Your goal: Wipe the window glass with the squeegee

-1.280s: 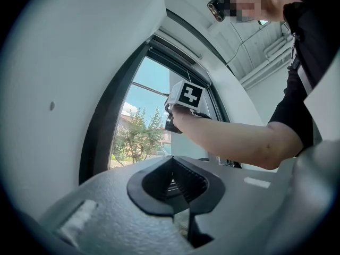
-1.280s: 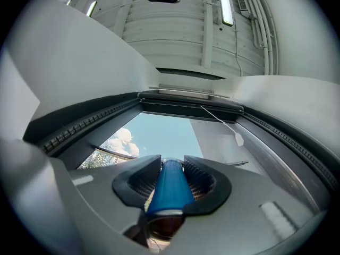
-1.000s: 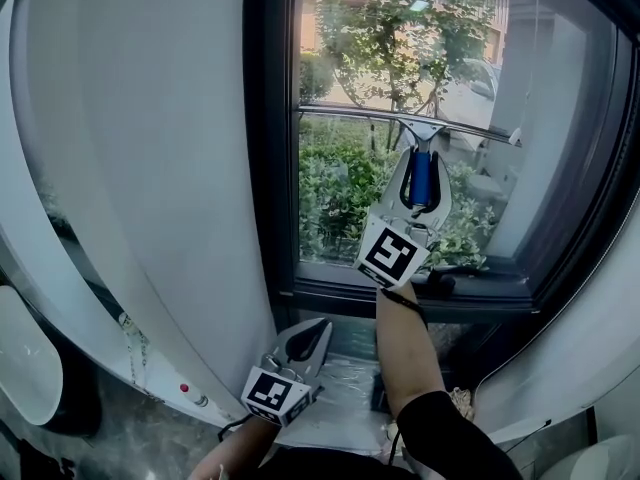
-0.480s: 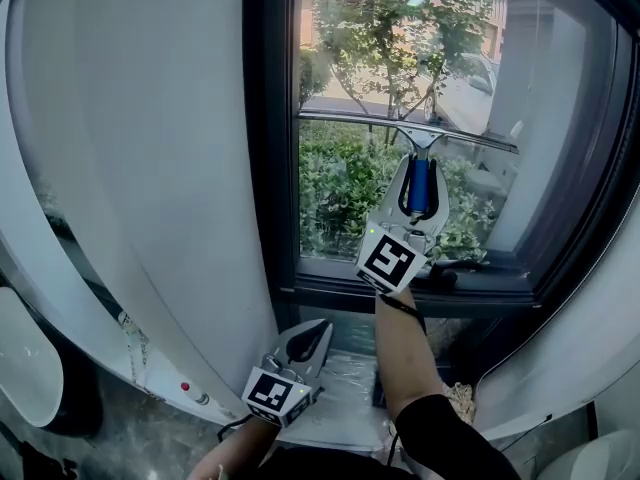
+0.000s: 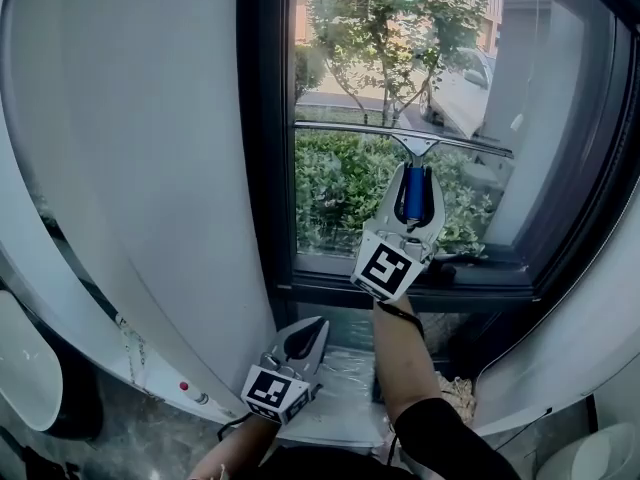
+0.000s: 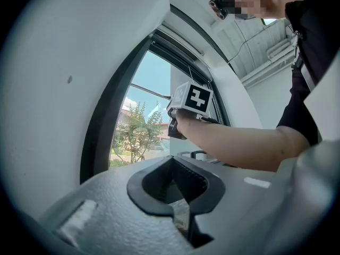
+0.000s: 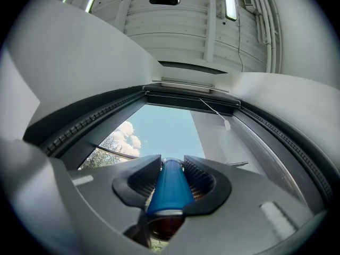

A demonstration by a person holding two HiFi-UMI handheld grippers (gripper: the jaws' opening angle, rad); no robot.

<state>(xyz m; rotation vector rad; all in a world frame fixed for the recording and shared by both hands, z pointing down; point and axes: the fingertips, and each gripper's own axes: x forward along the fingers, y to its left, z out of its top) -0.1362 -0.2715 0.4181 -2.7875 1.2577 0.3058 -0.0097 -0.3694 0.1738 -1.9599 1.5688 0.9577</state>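
Right tool (image 5: 414,181) tight on blue squeegee (image 5: 415,148) handle, blade against window glass (image 5: 345,183)

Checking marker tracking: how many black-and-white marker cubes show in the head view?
2. One black-and-white marker cube rides the right tongs, shut on the blue-handled metal squeegee at the window glass; the other rides the shut left tongs, below the sill. None looks hidden.

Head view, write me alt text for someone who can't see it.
The right tongs, clamped on a blue-handled squeegee, hold its long metal blade across the dark-framed window glass, trees and a hedge outside. The left tongs sit shut and empty lower down, beside a curved white panel.
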